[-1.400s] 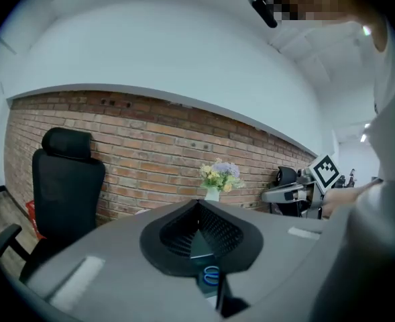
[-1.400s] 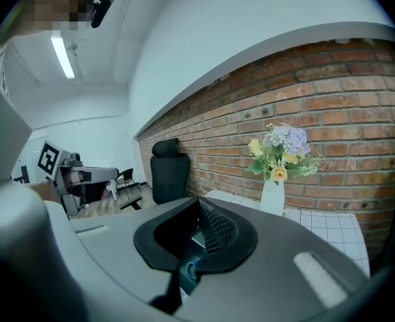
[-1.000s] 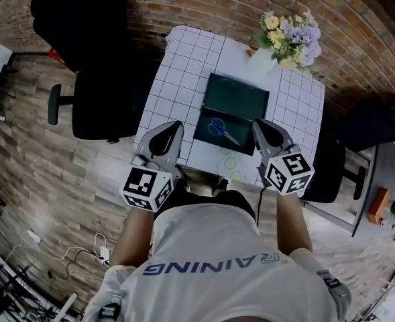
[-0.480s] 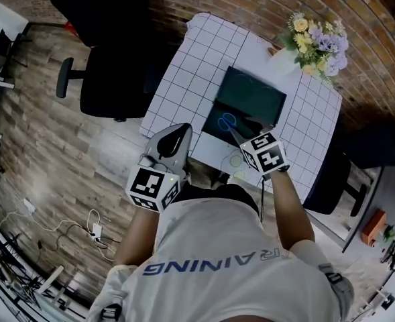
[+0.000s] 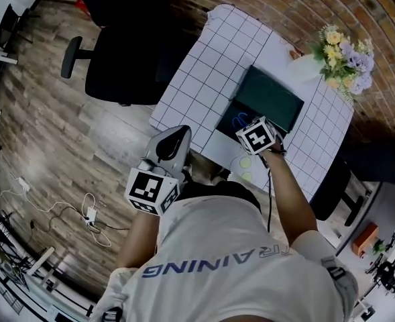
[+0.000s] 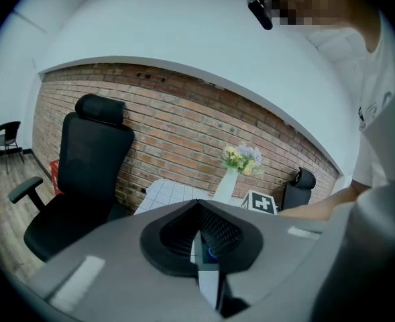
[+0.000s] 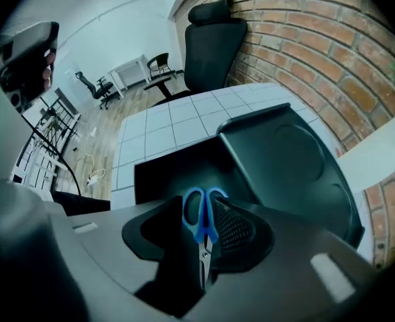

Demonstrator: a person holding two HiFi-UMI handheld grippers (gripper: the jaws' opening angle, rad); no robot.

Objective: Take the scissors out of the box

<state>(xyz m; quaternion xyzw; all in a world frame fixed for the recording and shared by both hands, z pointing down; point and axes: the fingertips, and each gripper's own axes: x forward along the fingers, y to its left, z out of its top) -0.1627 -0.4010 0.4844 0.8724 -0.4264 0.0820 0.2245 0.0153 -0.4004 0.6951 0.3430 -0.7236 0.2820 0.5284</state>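
The right gripper [image 7: 200, 206] is pointed steeply down into the open box [image 7: 158, 173], its jaws spread wide after just being opened. The blue-handled scissors [image 7: 202, 228] are seen on the box floor right between the jaws, handles at the far end; they are not pinched. The raised lid [image 7: 284, 159] is found just right of this gripper. The left gripper [image 6: 197, 203] is held off the table [image 5: 204, 72], left of the right gripper, jaws pressed together on nothing.

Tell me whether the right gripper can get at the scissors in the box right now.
Probably yes: the box has its lid open, nothing covers the scissors, and the right gripper, just opened, has them between its jaws, not pinched.
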